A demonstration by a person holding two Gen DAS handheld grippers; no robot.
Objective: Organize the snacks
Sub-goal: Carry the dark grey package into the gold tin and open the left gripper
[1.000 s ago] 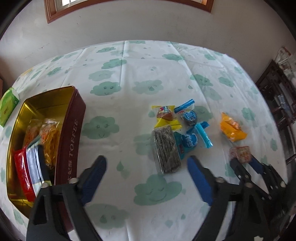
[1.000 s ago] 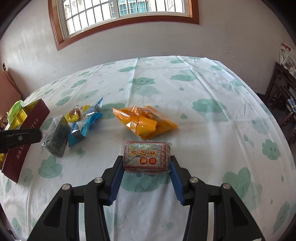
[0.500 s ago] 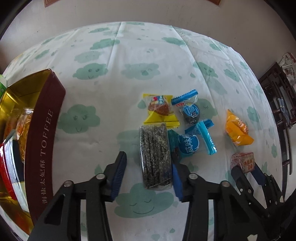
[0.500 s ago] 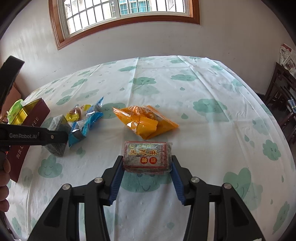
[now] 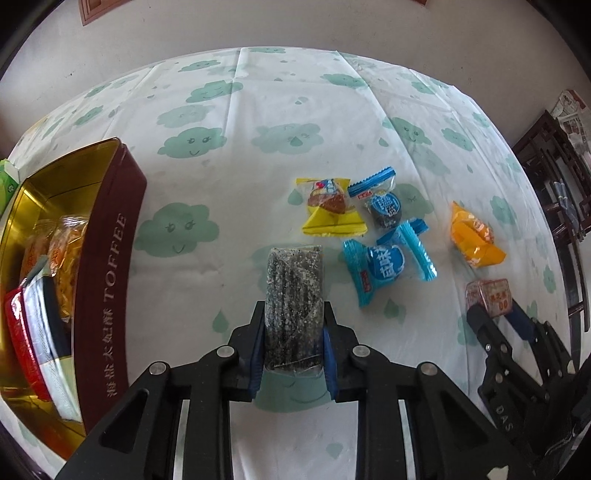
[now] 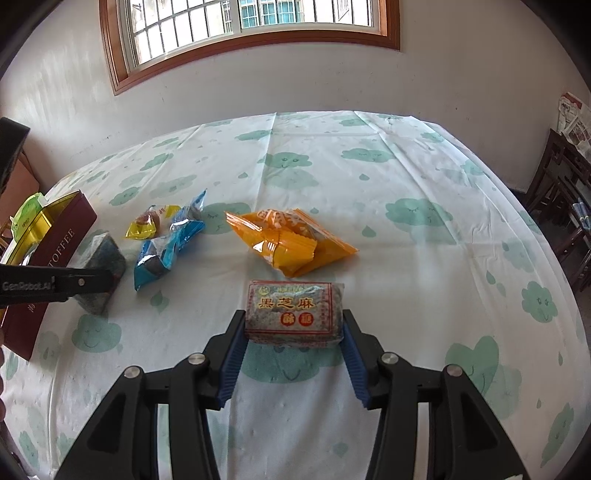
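A dark speckled sesame bar in clear wrap lies on the cloud-print tablecloth. My left gripper straddles its near end; the jaws are closing and both blue pads touch its sides. A maroon TOFFEE tin with several snacks inside stands to the left. My right gripper is shut on a brown sesame cake packet that rests on the cloth. Between the two lie a yellow packet, blue packets and an orange packet.
A green box sits behind the tin at the table's left edge. Dark wooden furniture stands off the right side. A wall with a window lies beyond the far edge.
My left gripper moved over the sesame bar and its jaws closed from wide apart onto the bar's sides. The right gripper and its packet have not moved.
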